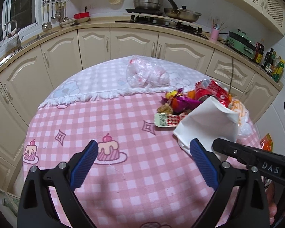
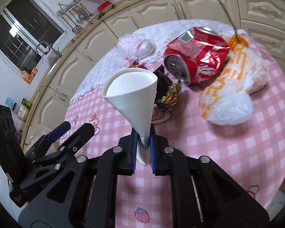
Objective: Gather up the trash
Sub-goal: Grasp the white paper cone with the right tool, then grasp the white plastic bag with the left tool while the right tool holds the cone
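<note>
The right gripper (image 2: 143,148) is pinching the flattened point of a white paper cone cup (image 2: 132,95) between its blue fingers (image 2: 134,150), holding it above the near part of the worktop (image 2: 228,152) (pink checked cloth). The left gripper (image 1: 142,163) is hovering empty, fingers spread wide. A crushed red can (image 2: 197,57), wrappers (image 2: 169,95) and a plastic bag (image 2: 229,95) are lying toward the far right edge.

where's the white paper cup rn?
The white paper cup is pinched flat at its base in the right gripper, held above the pink checked tablecloth, just in front of the crushed red can and the snack wrappers.
</note>
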`<action>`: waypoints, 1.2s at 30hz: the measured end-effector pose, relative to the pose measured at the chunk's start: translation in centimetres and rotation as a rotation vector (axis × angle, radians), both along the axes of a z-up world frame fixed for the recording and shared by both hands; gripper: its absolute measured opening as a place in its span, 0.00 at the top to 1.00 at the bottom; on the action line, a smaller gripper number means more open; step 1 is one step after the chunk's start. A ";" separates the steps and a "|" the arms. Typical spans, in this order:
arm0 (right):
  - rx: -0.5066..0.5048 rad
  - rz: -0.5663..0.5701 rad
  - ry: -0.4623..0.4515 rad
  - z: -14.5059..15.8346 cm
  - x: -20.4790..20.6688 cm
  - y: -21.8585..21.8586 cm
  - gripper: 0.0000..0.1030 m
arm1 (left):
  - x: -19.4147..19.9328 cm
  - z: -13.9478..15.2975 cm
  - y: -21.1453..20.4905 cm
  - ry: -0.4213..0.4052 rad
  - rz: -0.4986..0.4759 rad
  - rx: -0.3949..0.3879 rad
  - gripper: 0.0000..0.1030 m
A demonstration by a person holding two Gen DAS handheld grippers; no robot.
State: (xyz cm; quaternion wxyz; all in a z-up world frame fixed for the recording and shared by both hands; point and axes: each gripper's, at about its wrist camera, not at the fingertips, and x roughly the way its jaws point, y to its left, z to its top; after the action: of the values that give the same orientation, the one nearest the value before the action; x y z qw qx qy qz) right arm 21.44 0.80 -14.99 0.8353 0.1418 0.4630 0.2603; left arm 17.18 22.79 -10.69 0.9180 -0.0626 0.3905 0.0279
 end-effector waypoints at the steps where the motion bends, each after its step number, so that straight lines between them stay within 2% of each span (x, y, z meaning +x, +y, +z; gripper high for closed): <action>1: 0.006 -0.003 -0.006 0.2 -0.2 -0.3 0.89 | 0.0 0.2 -0.4 -0.003 -0.007 0.000 0.08; 5: 0.038 -0.027 -0.032 1.4 -1.2 -2.3 0.89 | 0.0 0.7 -1.9 -0.010 -0.037 0.007 0.08; 9: 0.071 -0.080 -0.102 3.7 -2.6 -5.5 0.90 | 0.3 1.3 -4.1 -0.016 -0.087 0.002 0.08; 18: 0.111 -0.311 -0.196 6.1 -5.1 -15.4 0.90 | 2.1 2.0 -10.5 -0.010 -0.228 0.016 0.08; 22: 0.123 -0.401 -0.192 5.4 -5.5 -19.5 0.90 | 3.6 1.9 -14.3 0.010 -0.308 0.033 0.08; 25: 0.135 -0.439 -0.183 4.5 -5.3 -21.9 0.90 | 5.2 1.3 -16.7 0.048 -0.331 0.050 0.08; 30: 0.163 -0.446 -0.148 2.7 -4.3 -24.3 0.90 | 7.5 -0.1 -20.7 0.086 -0.404 0.106 0.08; 34: 0.174 -0.434 -0.138 2.1 -3.6 -25.0 0.90 | 9.2 -1.7 -22.4 0.126 -0.396 0.164 0.08; 35: 0.175 -0.430 -0.135 1.9 -3.4 -25.1 0.90 | 9.4 -1.9 -22.5 0.127 -0.394 0.175 0.13; 36: 0.175 -0.426 -0.133 1.8 -3.3 -25.1 0.90 | 9.5 -2.1 -22.5 0.128 -0.389 0.184 0.22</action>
State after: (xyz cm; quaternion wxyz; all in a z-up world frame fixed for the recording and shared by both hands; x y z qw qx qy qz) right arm 18.18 -24.32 -13.22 0.8845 0.2909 0.3422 0.1260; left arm 26.71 0.34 -12.81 0.8813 0.1000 0.4484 -0.1104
